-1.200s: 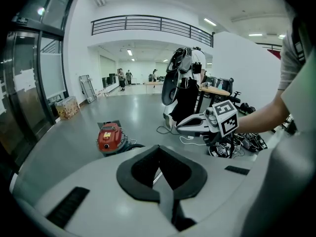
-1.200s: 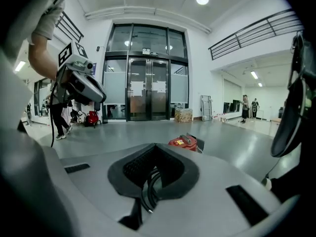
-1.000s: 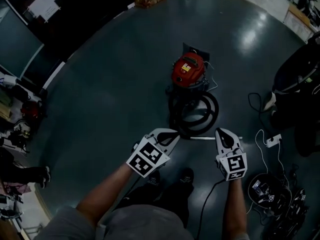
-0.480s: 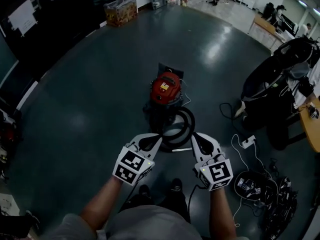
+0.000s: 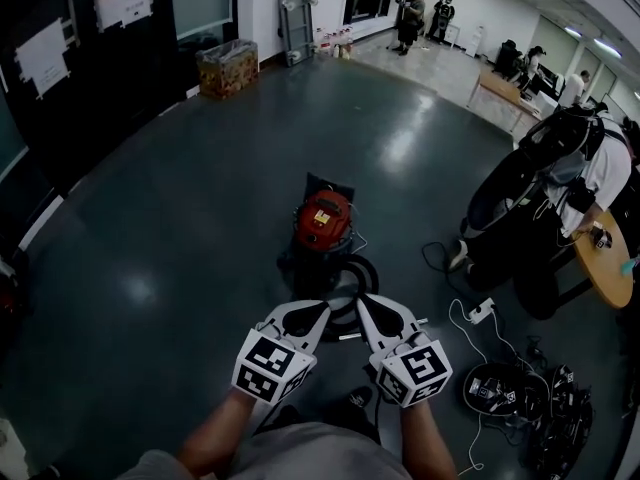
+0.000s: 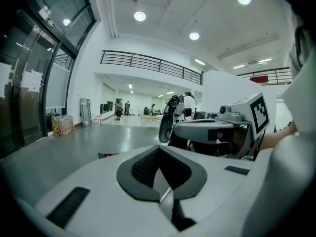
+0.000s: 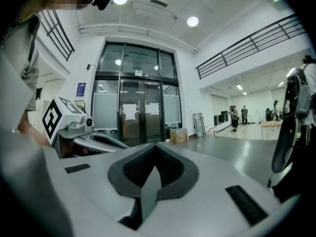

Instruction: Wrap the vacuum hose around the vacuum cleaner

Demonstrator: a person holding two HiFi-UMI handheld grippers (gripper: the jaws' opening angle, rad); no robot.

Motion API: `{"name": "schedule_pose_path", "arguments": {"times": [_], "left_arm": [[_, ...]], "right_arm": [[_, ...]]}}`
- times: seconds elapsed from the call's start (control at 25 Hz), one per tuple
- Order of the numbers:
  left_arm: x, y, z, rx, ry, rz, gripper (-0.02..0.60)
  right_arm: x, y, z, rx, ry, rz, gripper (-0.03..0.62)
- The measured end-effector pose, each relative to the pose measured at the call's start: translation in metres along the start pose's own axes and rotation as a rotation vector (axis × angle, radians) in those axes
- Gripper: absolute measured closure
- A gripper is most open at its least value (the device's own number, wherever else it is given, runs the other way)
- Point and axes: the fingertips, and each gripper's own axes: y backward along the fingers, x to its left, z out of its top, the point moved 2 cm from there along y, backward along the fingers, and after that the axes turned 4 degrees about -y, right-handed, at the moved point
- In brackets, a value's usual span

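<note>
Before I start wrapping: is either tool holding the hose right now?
No: the left tool and right tool are both shut on nothing; the hose lies coiled on the floor by the vacuum cleaner.

One vacuum cleaner [image 5: 322, 223], one hose [image 5: 366, 267], one power strip [image 5: 483, 310] — and two grippers: left gripper [image 5: 318, 315], right gripper [image 5: 367, 306].

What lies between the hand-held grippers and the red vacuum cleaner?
The coiled black vacuum hose, seen in the head view ahead of the left hand-held gripper and right hand-held gripper.
</note>
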Motion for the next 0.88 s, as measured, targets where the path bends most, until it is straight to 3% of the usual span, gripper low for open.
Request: {"name": "schedule_pose_path", "arguments": {"times": [0.44, 0.88], "left_arm": [[0.0, 0.038, 0.026, -0.057, -0.032, 0.0, 0.575], [-0.006, 0.055, 0.036, -0.081, -0.043, 0.016, 0.575]], "right_arm": [[0.047, 0.006, 0.023, -0.081, -0.07, 0.025, 0.589], [0.067, 0.009, 0.034, -0.098, -0.039, 0.065, 0.589]]}}
